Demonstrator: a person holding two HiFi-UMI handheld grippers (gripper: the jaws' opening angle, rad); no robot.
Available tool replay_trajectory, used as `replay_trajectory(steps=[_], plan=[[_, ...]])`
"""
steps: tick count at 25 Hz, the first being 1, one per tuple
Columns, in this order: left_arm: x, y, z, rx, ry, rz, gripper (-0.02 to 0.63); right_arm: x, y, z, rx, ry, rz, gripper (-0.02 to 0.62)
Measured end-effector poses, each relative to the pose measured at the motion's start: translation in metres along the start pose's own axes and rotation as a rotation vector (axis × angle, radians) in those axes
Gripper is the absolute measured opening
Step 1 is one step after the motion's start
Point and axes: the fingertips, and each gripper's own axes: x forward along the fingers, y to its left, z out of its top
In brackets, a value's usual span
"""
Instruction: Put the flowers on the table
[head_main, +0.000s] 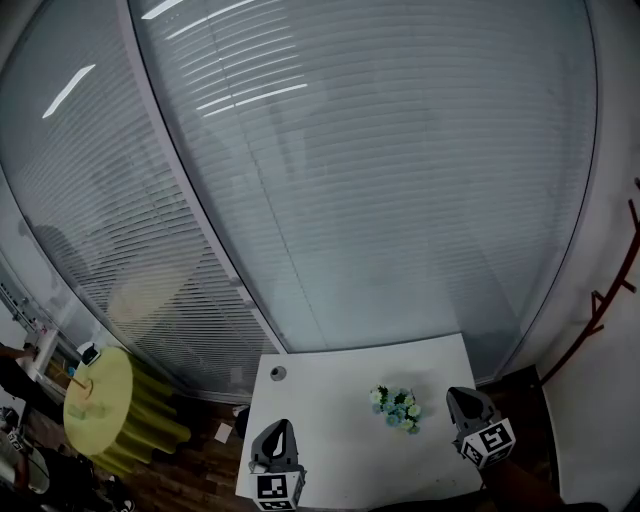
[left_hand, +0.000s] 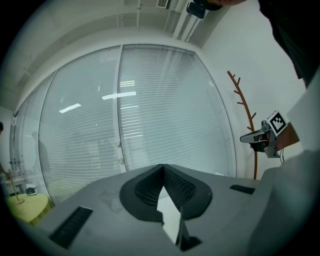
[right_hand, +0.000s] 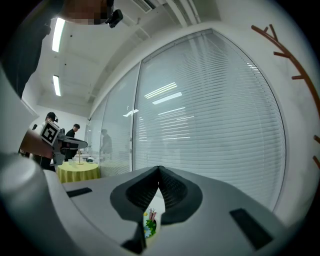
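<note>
Head view: the flowers (head_main: 397, 408) sit on the white table (head_main: 330, 390), nearer the right gripper (head_main: 464, 402) than the left gripper (head_main: 280, 435); left gripper view: jaws pressed together, empty; right gripper view: jaws likewise closed, flowers just below and ahead.

flowers (head_main: 397, 408): sitting right of centre, narrowing the lane near the right gripper (head_main: 455, 395)
table (head_main: 330, 400), middle: lying open front to back, left of the flowers
small round object (head_main: 278, 373): occupying the far-left corner
glass wall (head_main: 380, 200): closing off the far edge
coat rack (left_hand: 249, 119): standing off right, apart from the table
</note>
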Motion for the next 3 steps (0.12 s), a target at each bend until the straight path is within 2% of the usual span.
replay_trajectory(steps=[3], plan=[[0.0009,-0.0017,0.0012,-0.001,-0.002,-0.004,0.003,0.0002,0.0013,0.0013,-0.008,0.009,0.001,0.017]])
